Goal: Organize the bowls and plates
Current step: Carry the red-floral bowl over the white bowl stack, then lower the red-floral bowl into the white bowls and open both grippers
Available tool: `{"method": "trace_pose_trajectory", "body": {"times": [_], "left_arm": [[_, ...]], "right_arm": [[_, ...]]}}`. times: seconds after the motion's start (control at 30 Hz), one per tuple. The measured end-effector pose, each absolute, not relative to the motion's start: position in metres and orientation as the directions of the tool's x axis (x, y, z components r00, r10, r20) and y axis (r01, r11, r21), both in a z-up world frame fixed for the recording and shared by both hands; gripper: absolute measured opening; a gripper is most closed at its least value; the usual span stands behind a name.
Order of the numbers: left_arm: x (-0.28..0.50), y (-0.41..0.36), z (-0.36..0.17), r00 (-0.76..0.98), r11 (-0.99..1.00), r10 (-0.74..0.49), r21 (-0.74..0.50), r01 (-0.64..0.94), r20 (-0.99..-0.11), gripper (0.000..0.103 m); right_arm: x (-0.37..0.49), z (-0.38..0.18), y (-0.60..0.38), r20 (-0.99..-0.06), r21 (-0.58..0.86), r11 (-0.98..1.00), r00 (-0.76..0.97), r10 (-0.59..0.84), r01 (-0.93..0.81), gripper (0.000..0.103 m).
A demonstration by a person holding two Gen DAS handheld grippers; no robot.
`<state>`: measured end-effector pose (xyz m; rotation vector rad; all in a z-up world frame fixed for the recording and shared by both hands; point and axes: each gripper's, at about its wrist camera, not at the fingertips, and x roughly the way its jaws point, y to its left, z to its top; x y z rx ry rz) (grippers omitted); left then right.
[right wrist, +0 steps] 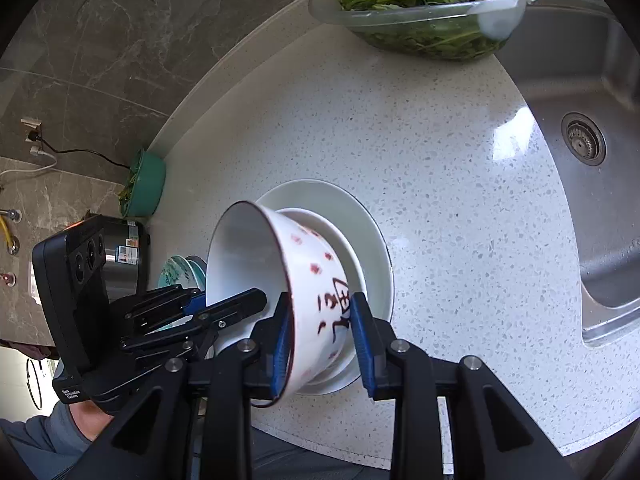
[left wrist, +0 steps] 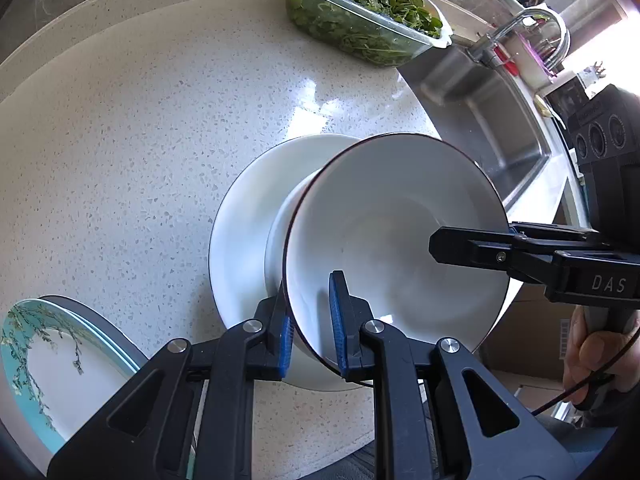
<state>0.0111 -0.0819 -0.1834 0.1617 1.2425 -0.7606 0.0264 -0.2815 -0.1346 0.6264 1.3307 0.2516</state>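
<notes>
bare countertop [left wrist: 140,140] left, greens container [left wrist: 360,12] blocking behind

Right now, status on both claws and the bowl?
Left claw shut on bowl rim. Right claw astride opposite rim. Bowl tilted over white plate. Nothing blocking.

We are seeing a glossy white ceramic bowl [left wrist: 400,240] on a glazed plate [left wrist: 244,224]. Around them the speckled stone counter [left wrist: 160,140] is shining; beside it a brushed steel sink [right wrist: 580,92] and a clear plastic tub [left wrist: 360,20] are gleaming.
</notes>
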Motion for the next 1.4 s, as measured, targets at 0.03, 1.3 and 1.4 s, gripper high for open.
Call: {"method": "trace_pose_trajectory", "body": {"times": [0.03,1.3,1.4], "left_arm": [[0.011,-0.081,-0.183,0.116,0.748,-0.433,-0.284,0.599,-0.894,0.015],[0.007,-0.073,-0.178,0.112,0.758,-0.468,-0.333,0.561,-0.877,0.022],[0.009,-0.073,-0.177,0.125,0.770,-0.461,-0.326,0.549,-0.878,0.023]], "right_arm": [[0.026,-0.134,-0.282,-0.823,0.559,0.809,0.243,0.514,0.181,0.033],[0.041,-0.113,-0.222,-0.961,0.184,0.982,0.198,0.191,-0.053,0.048],[0.045,-0.113,-0.222,-0.967,0.146,0.987,0.200,0.157,-0.066,0.051]]}}
